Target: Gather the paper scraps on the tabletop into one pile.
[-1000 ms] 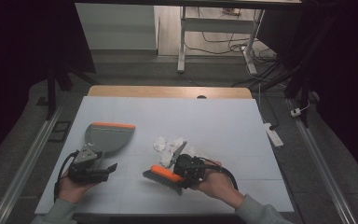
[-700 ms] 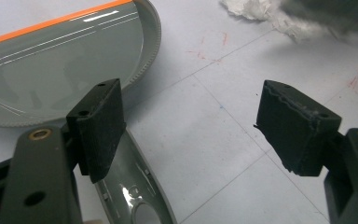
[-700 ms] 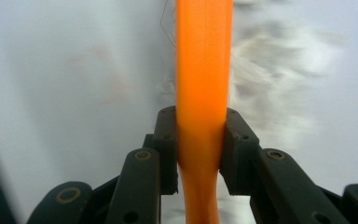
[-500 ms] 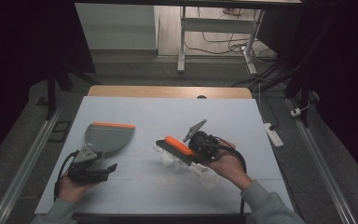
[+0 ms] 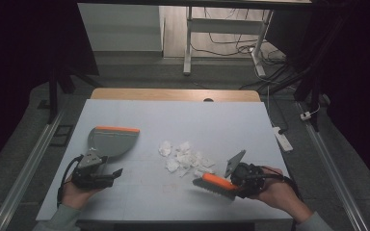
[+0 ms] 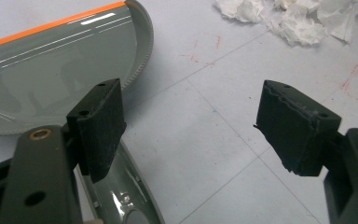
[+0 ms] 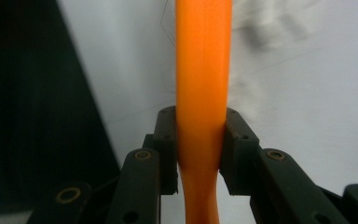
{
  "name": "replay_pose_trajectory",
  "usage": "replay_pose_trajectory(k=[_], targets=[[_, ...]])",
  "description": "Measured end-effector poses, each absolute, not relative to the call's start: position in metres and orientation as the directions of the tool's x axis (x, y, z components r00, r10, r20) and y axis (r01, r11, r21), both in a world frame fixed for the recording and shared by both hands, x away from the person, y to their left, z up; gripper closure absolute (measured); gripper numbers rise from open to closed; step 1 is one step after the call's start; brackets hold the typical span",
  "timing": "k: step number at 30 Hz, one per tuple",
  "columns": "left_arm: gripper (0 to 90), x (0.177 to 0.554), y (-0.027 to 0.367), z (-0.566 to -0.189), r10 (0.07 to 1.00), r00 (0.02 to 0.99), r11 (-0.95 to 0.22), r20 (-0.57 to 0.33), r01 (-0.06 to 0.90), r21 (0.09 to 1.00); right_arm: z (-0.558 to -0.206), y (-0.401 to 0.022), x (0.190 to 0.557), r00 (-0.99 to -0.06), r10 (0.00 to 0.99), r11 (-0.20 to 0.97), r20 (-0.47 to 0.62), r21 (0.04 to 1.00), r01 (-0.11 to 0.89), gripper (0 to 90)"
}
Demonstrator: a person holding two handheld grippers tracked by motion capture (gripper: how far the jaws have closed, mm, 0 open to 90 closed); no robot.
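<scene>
Dark floor, cables and a table leg frame the pale tabletop (image 5: 173, 120) you work on. Your right tool (image 5: 243, 180), low right in the high view, is clamped on the orange handle of a hand brush (image 5: 216, 185); in the right gripper view that handle (image 7: 202, 93) runs straight up between the pads. The brush's long axis slants from lower right toward upper left, and its bristle side faces the heap of crumpled paper scraps (image 5: 185, 158), which lies just up and left of it at mid-frame. Beyond the scraps, farther left, the grey dustpan with the orange lip (image 5: 112, 140) rests flat, its mouth turned away from the heap. Your left tool (image 5: 107, 176) stands with jaws wide apart and nothing pressed between them, the dustpan's handle (image 6: 121, 186) under it in the left gripper view. So the sweep likely runs leftward, and your left hand is the nearer one to turn the pan. No readable brand or writing shows, just faint red marks on the tabletop.
</scene>
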State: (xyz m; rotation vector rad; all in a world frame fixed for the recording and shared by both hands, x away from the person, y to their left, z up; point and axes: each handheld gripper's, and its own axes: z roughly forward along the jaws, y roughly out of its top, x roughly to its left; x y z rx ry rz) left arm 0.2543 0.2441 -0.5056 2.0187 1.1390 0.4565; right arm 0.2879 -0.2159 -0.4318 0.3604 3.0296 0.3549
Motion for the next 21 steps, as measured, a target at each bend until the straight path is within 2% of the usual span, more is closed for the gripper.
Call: replay_pose_trajectory(k=[2, 8, 15, 19, 21], targets=[[24.5, 0.255, 0.244, -0.506, 0.842, 0.537, -0.313, -0.057, 0.572, 0.758, -0.441, -0.210, 0.287, -0.983, 0.173, 0.966, -0.057, 0.203, 0.158, 70.8], [24.5, 0.255, 0.244, -0.507, 0.845, 0.531, -0.313, -0.056, 0.577, 0.754, -0.448, -0.183, 0.311, -0.989, 0.095, 0.977, -0.112, 0.204, 0.070, 70.8], [24.5, 0.254, 0.245, -0.507, 0.847, 0.529, -0.310, -0.057, 0.578, 0.754, -0.449, -0.162, 0.346, -0.986, 0.104, 0.975, -0.133, 0.210, 0.075, 70.8], [24.5, 0.254, 0.245, -0.508, 0.845, 0.532, -0.314, -0.056, 0.578, 0.753, -0.448, -0.158, 0.352, -0.975, 0.132, 0.963, -0.180, 0.254, 0.084, 70.8], [24.5, 0.254, 0.245, -0.507, 0.845, 0.531, -0.311, -0.058, 0.577, 0.755, -0.443, -0.158, 0.348, -0.968, 0.154, 0.947, -0.200, 0.310, 0.087, 70.8]])
